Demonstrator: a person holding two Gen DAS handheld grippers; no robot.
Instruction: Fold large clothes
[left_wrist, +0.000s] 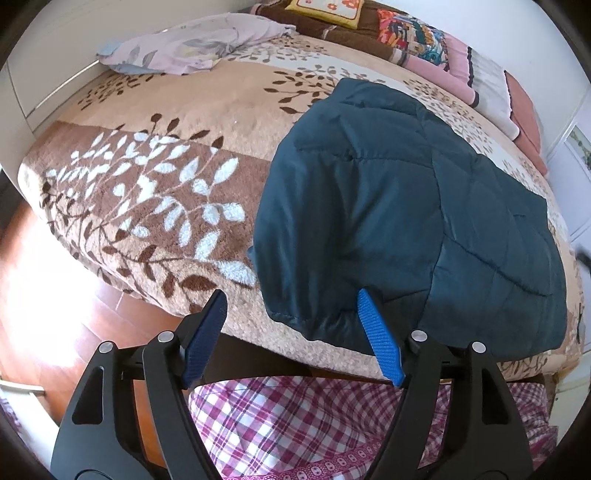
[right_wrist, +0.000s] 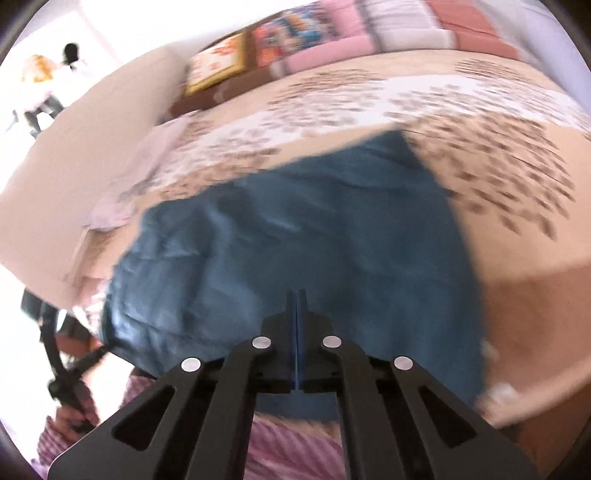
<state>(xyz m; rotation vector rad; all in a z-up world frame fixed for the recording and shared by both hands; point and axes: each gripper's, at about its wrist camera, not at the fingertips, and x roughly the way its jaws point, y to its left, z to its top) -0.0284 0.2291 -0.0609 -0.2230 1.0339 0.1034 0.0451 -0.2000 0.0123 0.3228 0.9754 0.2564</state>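
While the left gripper hangs spread wide over the bed edge, the right gripper is pressed together above the blue jacket.

Left gripper: blue-padded fingers spread wide, holding nothing. Right gripper: fingers pressed together, tips pointing forward and down.

Teal quilted jacket, tan/brown leaf-print blanket, blue fingers.
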